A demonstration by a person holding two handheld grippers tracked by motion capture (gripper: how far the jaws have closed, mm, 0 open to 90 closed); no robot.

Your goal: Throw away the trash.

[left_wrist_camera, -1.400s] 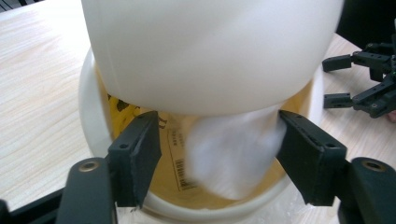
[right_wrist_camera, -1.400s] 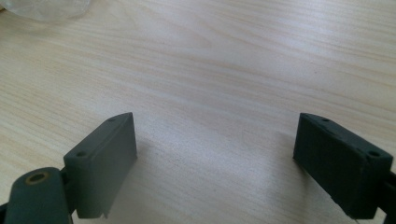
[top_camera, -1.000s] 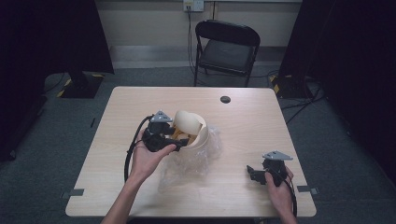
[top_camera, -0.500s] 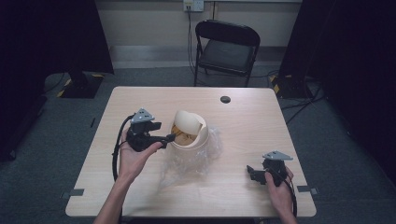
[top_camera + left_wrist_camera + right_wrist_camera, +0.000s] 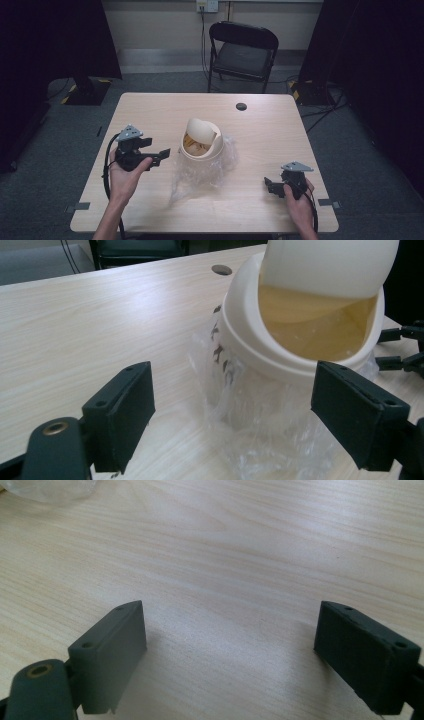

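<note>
Left gripper: we saw the black two-jaw left gripper [image 5: 162,153] held in the person's left hand [image 5: 122,171] over the near-left part of the pale wooden table [image 5: 150,110], its jaws pointing toward the bin.
Left jaws: they stood spread wide and had just been opening; nothing was pinched between them (in the left gripper view [image 5: 232,420] only table and bag lay in the gap).
Bin: the small cream plastic swing-lid bin [image 5: 201,140] stood just ahead of the left gripper's tips, apart from them, its rounded lid flap [image 5: 330,265] tipped so that the yellowish inside showed.
Bag: the crumpled clear plastic bag [image 5: 200,172] lay under and around the bin's base, spreading toward the person, near the left jaws but not touched by them as far as we could tell.
Right gripper: the black two-jaw right gripper [image 5: 270,184] rested low at the table's near-right in the person's right hand [image 5: 299,200], well apart from the bin.
Right jaws: spread wide over bare wood [image 5: 231,652], holding nothing.
Beyond the bin: a small dark round disc [image 5: 241,106] sat on the table, and a black folding chair [image 5: 243,52] stood past the far edge.
</note>
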